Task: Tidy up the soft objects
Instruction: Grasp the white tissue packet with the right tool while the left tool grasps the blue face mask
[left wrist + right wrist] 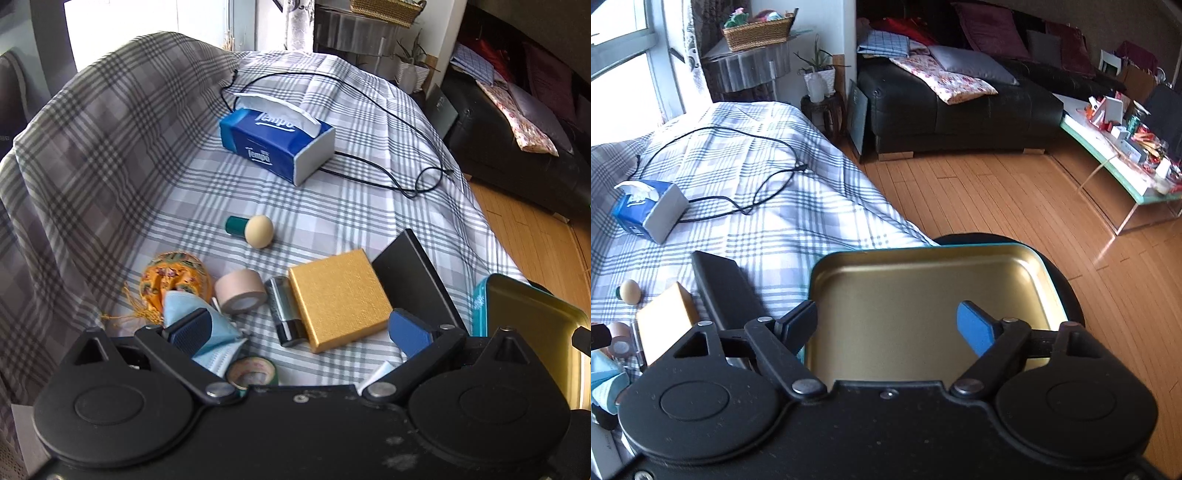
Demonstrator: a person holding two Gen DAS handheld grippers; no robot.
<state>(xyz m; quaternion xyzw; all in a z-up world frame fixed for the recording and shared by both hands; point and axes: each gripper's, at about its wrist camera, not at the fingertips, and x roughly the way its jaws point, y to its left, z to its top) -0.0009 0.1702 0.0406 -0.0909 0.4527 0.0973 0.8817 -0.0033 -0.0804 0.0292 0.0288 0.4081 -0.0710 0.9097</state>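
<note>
Where your left gripper [301, 330] crosses the bottom of the left wrist view, its black body hides the near edge of the checked bedcover [369, 147] and part of a blue face mask [218, 339]; its jaws stand wide apart with nothing between them, though the left finger [192, 330] overlaps the mask, and contact cannot be confirmed. A roll of tape [253, 371] shows only partly above the gripper body, its printing too blurred to read. Legible writing is limited to "Tempo", printed twice on the blue tissue box [275, 142], from which a white tissue protrudes; a black cable [388, 114] loops just behind it. Ahead of the fingers lie an orange embroidered pouch [175, 277] touching the mask, a beige tape roll [240, 291], a battery [286, 314] against a gold box [338, 299], and a black case [413, 273] partly under that box. Farther out rests a round-headed sponge applicator [253, 229] with a green handle.

Your right gripper [886, 328] likewise holds its jaws apart, gripping nothing, above an open tin [923, 280] with a gold interior and teal rim; its near wall is hidden by the gripper, and the visible interior holds nothing. That tin is cut off at the right edge of the left wrist view. Beyond the bed stands a black sofa [960, 107] carrying cushions.
</note>
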